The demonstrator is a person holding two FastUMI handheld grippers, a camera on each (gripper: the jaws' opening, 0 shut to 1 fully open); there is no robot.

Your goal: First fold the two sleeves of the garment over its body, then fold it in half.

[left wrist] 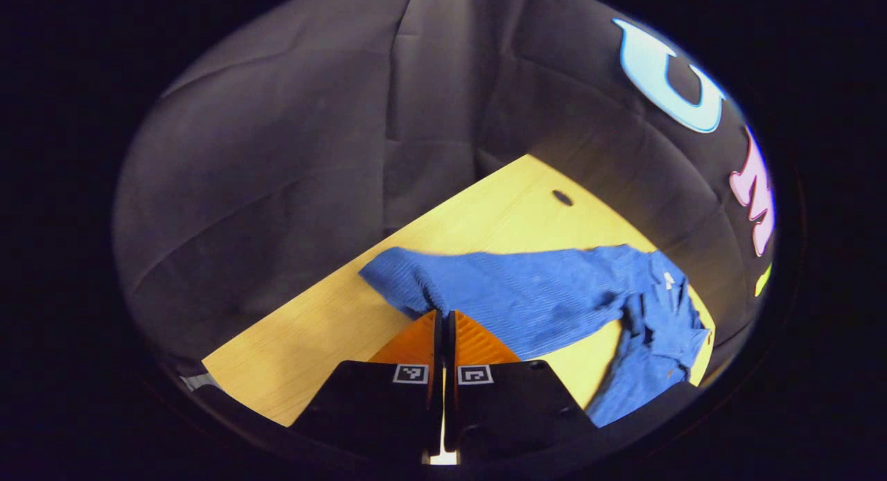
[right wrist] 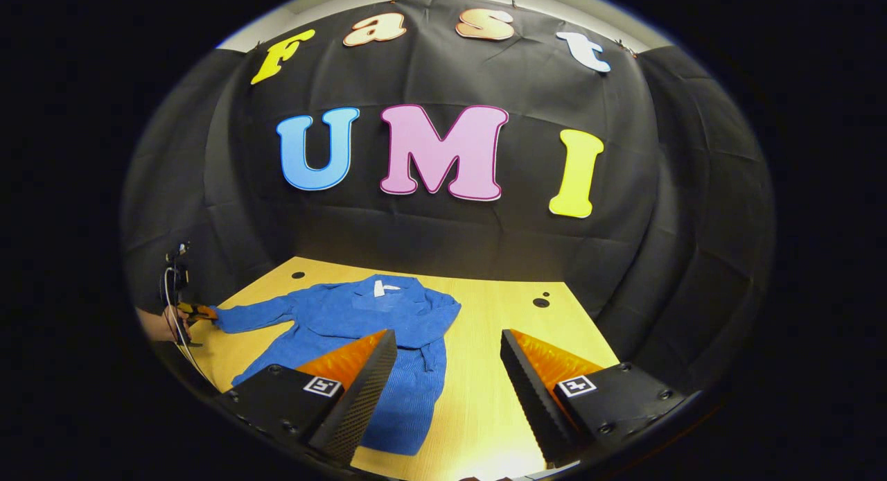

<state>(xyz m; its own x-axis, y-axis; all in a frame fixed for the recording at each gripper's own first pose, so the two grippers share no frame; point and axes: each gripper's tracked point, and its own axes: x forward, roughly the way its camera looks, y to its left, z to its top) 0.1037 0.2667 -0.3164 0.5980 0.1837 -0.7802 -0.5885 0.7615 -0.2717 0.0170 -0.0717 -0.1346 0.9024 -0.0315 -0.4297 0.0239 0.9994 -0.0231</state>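
One sleeve lies folded over the garment; the other sleeve stretches out, clamped in the left gripper. The right gripper hovers, fingers apart. Second sleeve and halving remain.

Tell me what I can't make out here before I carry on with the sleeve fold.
- Left gripper view: the sleeve edge runs behind the left gripper fingertips, so the pinch point is hidden.
- Right gripper view: the right gripper left finger covers part of the garment.
- Right gripper view: the far left gripper is too small to judge.
- Left gripper view: the garment's lower end is cut off by the edge.
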